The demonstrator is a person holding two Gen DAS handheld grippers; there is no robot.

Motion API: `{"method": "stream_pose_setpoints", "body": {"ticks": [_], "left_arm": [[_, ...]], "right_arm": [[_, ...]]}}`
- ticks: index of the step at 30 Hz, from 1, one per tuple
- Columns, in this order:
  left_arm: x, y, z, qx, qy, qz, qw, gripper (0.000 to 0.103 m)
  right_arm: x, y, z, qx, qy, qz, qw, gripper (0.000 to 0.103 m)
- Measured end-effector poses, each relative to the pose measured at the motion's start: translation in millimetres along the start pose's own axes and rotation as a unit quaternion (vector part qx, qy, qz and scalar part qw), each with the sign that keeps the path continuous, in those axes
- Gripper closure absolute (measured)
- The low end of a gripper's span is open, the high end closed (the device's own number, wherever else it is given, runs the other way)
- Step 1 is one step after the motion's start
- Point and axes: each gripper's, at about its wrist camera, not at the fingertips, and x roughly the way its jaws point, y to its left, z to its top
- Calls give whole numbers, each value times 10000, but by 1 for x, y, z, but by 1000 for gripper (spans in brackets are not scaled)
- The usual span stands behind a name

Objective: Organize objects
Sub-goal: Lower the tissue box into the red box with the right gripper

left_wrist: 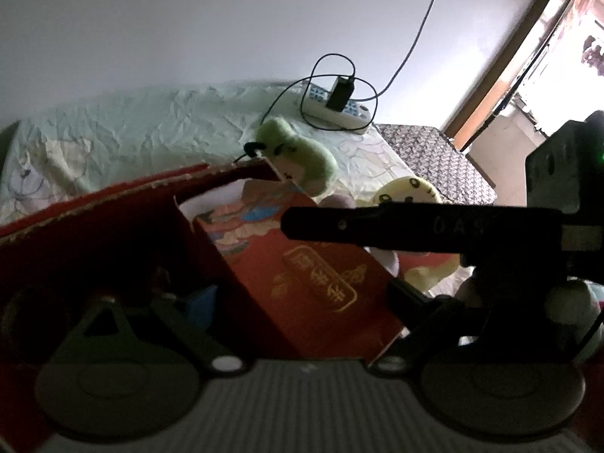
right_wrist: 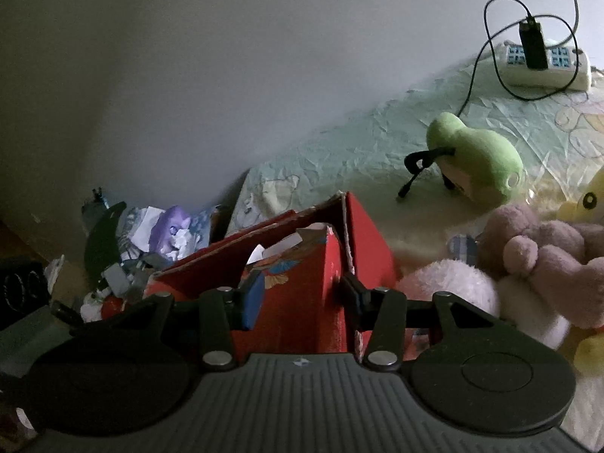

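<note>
A small red gift box (left_wrist: 321,275) with gold characters stands inside a larger open red carton (left_wrist: 94,219). My left gripper (left_wrist: 302,302) is shut on the gift box, one finger on each side. My right gripper (right_wrist: 302,294) is shut on the same gift box (right_wrist: 294,294), with its blue pad (right_wrist: 253,294) on the left and its black pad on the right, by the carton's wall (right_wrist: 370,234). In the left wrist view, one finger (left_wrist: 415,222) of the right gripper reaches in from the right across the top of the box.
Plush toys lie on the pale green sheet (left_wrist: 151,124): a green one (right_wrist: 479,158), a mauve one (right_wrist: 547,249), a white one (right_wrist: 449,287) and a yellow one (left_wrist: 407,192). A power strip (right_wrist: 543,64) with a cable sits by the wall. Clutter (right_wrist: 151,241) is piled left of the carton.
</note>
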Motion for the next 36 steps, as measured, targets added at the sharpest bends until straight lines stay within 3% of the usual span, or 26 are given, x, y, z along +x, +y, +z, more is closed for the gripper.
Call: {"method": "stream_pose_setpoints", "body": {"ticks": [13,20,25,28,31,33,36], "left_arm": [[30,13,-5,-54,458,239,9986,11],[7,16,-5,-344,357,-268,9984,11],[-5,22,-9,-461,405,-618,9962,11],[6,33,-7,-629,502,-407,9959,11],[21,44,-5,-818,615,-189,9946,11],[26,49,-6,-904,666,-25,9937,11],[24,52,-10,-906,624,34,9939,11]], "right_arm": [[9,-4,0,23,-216,116,9997,55],[1,13,4,-334,-151,-116,9993,55],[-11,24,7,-282,184,-134,9993,55],[-2,26,6,-303,253,-212,9990,55],[6,22,4,-228,-32,-330,9992,48],[10,17,4,-198,-132,-381,9990,48],[10,12,3,-224,-128,-233,9994,47]]}}
